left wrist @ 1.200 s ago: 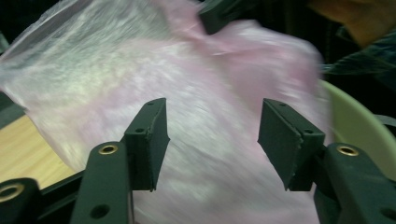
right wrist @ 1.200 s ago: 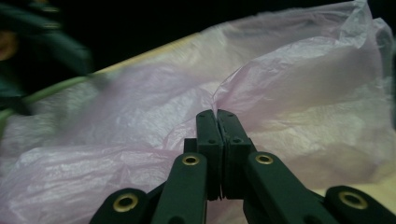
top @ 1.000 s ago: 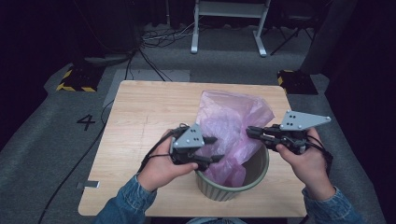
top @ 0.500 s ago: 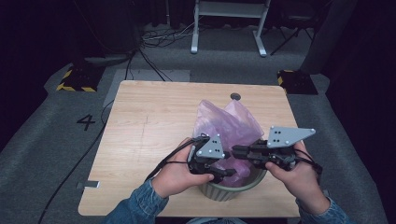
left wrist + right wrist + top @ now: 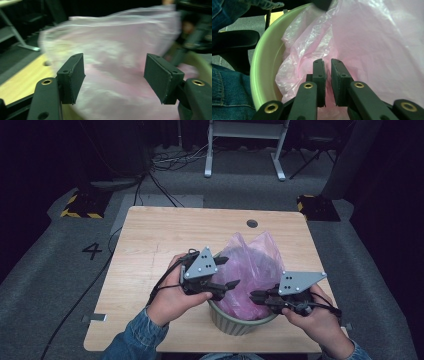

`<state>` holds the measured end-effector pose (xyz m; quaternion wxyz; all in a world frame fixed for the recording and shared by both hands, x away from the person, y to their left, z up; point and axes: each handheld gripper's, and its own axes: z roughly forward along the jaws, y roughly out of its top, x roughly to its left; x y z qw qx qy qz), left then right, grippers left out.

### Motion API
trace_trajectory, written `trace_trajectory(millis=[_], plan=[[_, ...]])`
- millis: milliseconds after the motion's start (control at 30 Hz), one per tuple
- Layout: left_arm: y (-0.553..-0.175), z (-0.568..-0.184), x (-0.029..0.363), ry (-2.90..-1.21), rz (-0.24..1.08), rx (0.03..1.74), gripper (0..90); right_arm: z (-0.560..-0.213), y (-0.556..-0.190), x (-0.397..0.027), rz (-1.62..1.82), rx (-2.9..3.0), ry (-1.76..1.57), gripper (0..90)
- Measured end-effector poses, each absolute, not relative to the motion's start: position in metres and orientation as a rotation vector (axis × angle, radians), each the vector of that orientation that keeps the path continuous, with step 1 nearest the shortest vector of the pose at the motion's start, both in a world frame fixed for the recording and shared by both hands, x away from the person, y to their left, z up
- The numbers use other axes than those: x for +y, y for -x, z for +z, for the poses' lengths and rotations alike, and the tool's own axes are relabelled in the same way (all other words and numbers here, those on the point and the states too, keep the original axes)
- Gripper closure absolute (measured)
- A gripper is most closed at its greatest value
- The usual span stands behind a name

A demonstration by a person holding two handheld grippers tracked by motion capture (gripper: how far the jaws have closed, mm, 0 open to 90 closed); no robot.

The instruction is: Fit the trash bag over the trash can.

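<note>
A pink plastic bag (image 5: 255, 265) stands in a pale green round bin (image 5: 240, 326) at the table's near edge. My left gripper (image 5: 228, 272) hovers over the bin's left rim, open. In the left gripper view the blurred bag (image 5: 115, 50) lies beyond and between the wide-spread pads, which do not touch it; these jaws have just been opening. My right gripper (image 5: 254, 295) reaches in from the bin's right side. Its jaws (image 5: 328, 75) stand almost together, pinching a fold of the bag (image 5: 374, 37) just inside the bin's rim (image 5: 259, 62).
The bin sits on a light wooden table (image 5: 160, 245) with a round cable hole (image 5: 252, 223) at the far side. Denim sleeves come in from below. A black cable (image 5: 100, 275) trails off the table's left edge. A white frame (image 5: 245, 145) stands on the grey floor behind.
The left gripper's jaws have spread apart and it has drawn back left to the bin's rim. The right gripper has sunk toward the near right rim, and the bag stands lower.
</note>
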<state>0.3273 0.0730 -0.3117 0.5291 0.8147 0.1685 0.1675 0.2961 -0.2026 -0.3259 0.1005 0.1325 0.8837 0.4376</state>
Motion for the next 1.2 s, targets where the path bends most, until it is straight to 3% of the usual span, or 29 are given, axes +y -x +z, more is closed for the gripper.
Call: trace_trajectory(millis=[267,333,433,500,1200], plan=[[-0.354,-0.326,0.087,-1.945,0.346,0.52,33.5,-0.327,-0.298,-0.211,1.313,2.591,-0.427,78.9],[-0.355,-0.328,0.086,-1.973,0.319,0.515,44.5,-0.326,-0.298,-0.213,1.323,2.579,-0.439,76.4],[-0.355,-0.33,0.086,-1.992,0.24,0.469,81.2,-0.323,-0.297,-0.218,1.332,2.55,-0.448,70.4],[-0.352,-0.33,0.085,-2.008,0.206,0.439,89.7,-0.321,-0.297,-0.221,1.341,2.532,-0.469,67.4],[-0.287,-0.332,0.078,-2.05,0.066,0.171,90.0,-0.313,-0.314,-0.26,1.345,2.286,-0.77,42.4]])
